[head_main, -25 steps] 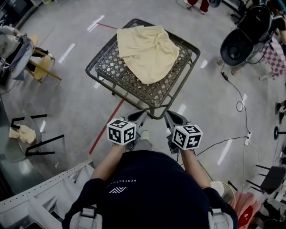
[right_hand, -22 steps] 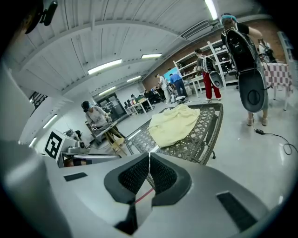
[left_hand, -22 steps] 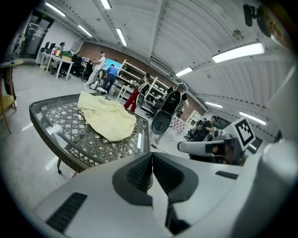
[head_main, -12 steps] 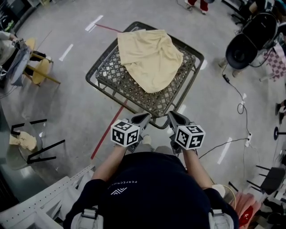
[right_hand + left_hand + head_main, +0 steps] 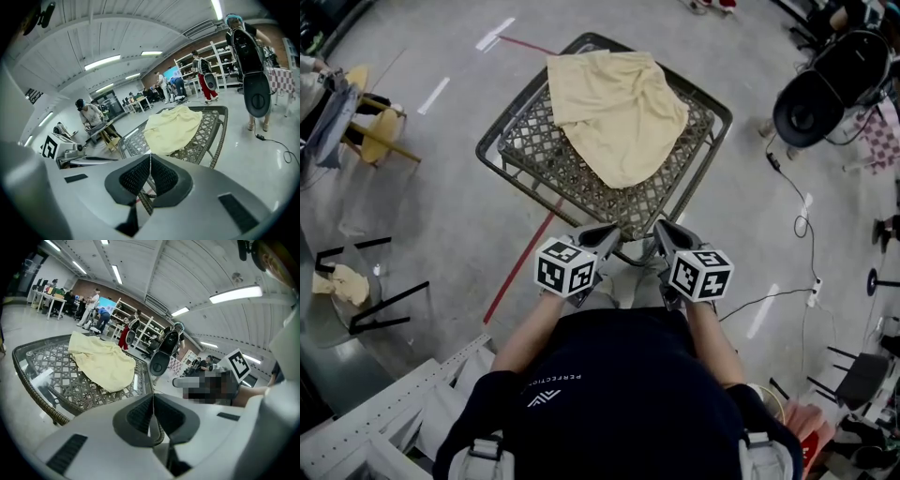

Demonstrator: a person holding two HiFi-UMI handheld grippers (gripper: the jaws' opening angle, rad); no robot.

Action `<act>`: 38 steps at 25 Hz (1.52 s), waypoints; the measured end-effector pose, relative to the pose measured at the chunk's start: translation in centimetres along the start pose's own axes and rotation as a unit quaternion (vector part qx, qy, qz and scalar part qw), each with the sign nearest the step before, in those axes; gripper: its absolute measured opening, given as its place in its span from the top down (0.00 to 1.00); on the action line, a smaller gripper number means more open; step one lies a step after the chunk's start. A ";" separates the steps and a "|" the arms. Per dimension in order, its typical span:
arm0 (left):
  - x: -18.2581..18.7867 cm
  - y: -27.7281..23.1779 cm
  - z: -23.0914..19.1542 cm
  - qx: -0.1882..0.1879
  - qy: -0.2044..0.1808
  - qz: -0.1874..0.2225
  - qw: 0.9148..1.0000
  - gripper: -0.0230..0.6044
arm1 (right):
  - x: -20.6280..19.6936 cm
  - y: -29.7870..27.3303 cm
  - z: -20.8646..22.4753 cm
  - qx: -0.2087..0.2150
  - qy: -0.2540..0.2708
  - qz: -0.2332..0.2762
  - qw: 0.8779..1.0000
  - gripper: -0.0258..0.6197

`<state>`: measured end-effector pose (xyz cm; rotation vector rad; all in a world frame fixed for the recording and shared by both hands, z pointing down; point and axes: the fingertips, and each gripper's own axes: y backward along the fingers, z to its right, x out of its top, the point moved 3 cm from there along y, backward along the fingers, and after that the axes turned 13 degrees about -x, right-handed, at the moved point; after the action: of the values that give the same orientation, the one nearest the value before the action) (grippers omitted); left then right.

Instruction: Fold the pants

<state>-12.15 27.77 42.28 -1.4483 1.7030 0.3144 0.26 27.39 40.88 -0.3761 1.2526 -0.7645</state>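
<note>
Both grippers are clenched on nothing. The left gripper (image 5: 614,232) and the right gripper (image 5: 662,227) hang side by side at the near rim of the wicker table (image 5: 534,141), pointing away from me and a little downward. The pants (image 5: 619,108), pale yellow and rumpled, lie straight ahead on the far half of the tabletop, apart from both tips. Their long run goes from the far edge toward me and narrows to a near corner. That corner falls roughly between the two grippers, so I can't call either one clearly nearer. I judge the reach to be straight forward over bare lattice, and the jaws will have to open before either can take cloth.
</note>
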 end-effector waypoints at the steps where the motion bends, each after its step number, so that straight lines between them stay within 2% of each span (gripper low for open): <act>1: 0.1 0.0 -0.2 0.005 -0.001 0.001 1.000 0.94 | 0.3 -0.3 0.1 0.002 0.002 0.000 1.000 0.90; 10: 2.3 -1.8 -2.6 0.056 0.031 0.042 0.997 0.95 | 4.5 -3.5 2.8 0.031 0.039 -0.005 0.999 0.90; 15: 3.4 -4.7 -3.9 0.079 0.032 0.032 0.996 0.95 | 6.9 -5.6 5.7 0.042 0.048 -0.014 0.998 0.90; 23: 5.0 -7.9 -5.8 0.121 0.055 0.038 0.990 0.95 | 10.3 -8.7 9.3 0.063 0.060 -0.033 0.996 0.90; 32: 6.0 -11.0 -8.2 0.172 0.088 0.031 0.981 0.95 | 13.0 -12.4 12.7 0.084 0.080 -0.064 0.991 0.90; 38: 5.9 -11.6 -9.4 0.215 0.121 0.035 0.968 0.94 | 14.7 -14.7 14.2 0.102 0.095 -0.083 0.987 0.90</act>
<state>-5.62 14.02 47.42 -1.1390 1.8767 -0.1975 10.79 4.75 44.20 -0.2468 1.3165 -1.0816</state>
